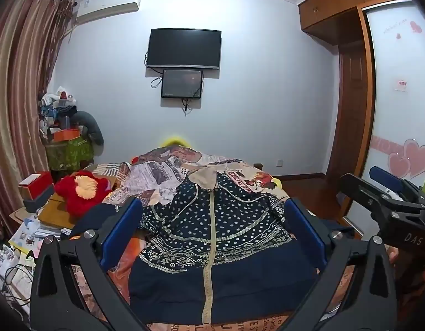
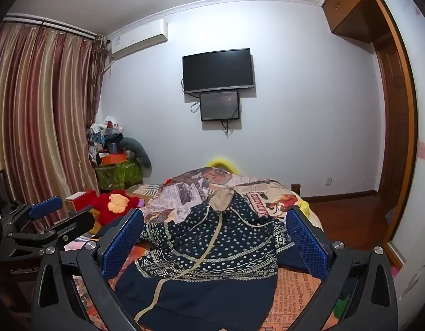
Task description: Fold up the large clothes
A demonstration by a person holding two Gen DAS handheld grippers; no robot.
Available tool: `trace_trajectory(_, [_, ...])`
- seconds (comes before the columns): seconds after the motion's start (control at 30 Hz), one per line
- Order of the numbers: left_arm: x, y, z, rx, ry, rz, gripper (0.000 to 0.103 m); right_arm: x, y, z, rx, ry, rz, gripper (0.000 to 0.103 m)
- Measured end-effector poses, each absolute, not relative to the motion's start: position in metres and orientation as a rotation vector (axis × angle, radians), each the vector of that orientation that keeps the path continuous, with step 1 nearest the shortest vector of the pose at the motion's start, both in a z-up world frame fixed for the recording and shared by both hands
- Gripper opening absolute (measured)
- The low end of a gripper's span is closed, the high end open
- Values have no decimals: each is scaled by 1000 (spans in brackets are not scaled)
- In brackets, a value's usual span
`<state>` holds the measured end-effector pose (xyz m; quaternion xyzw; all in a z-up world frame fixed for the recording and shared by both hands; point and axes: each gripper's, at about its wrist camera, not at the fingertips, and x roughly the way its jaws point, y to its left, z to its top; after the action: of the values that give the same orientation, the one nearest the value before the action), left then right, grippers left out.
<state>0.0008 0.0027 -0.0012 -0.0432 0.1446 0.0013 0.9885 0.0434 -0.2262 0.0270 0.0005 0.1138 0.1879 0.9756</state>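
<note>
A navy hoodie (image 1: 240, 248) (image 2: 212, 251) with white dots, patterned bands, a beige zipper and a beige-lined hood lies face up on the bed, its hood pointing away from me. My left gripper (image 1: 212, 202) hovers over its lower half, open wide, with nothing between the blue pads. My right gripper (image 2: 215, 211) hangs beside it on the right, also wide open and holding nothing. Each gripper shows in the other's view: the right one (image 1: 358, 176) at the right edge, the left one (image 2: 75, 209) at the left edge.
A newspaper-print quilt (image 1: 154, 176) (image 2: 179, 193) covers the bed. A red plush toy (image 1: 79, 193) lies at its left side, next to a cluttered side table (image 1: 27, 229). Curtains hang on the left, a wardrobe (image 1: 391, 82) stands on the right, and a TV (image 1: 184, 48) hangs on the far wall.
</note>
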Motion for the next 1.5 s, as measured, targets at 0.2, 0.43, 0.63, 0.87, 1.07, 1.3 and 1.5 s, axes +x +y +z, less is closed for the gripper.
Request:
trace_trajectory(0.2, [7,0,3,-77,306,15,103,42,-226,29,3,227,377,103])
trace_trajectory(0.43, [9,6,-6,-100,296,11,103,42,-227,29,3,224,377,103])
trace_trajectory(0.63, [9,7,-4,-99,296,10,103,42,-228,29,4,222,376,103])
trace_trajectory(0.87, [8,7,-4,-98,292,3,103,42,-228,31,3,222,376,103])
trace_trajectory(1.07, [8,9,-4,-101,292,-3,103,42,-227,32,3,222,377,103])
trace_trajectory(1.3, [8,9,-3,-99,289,-4,103,43,-227,31,2,222,376,103])
trace_trajectory(1.5, [8,8,-2,-97,289,-2,103,44,-228,31,2,223,375,103])
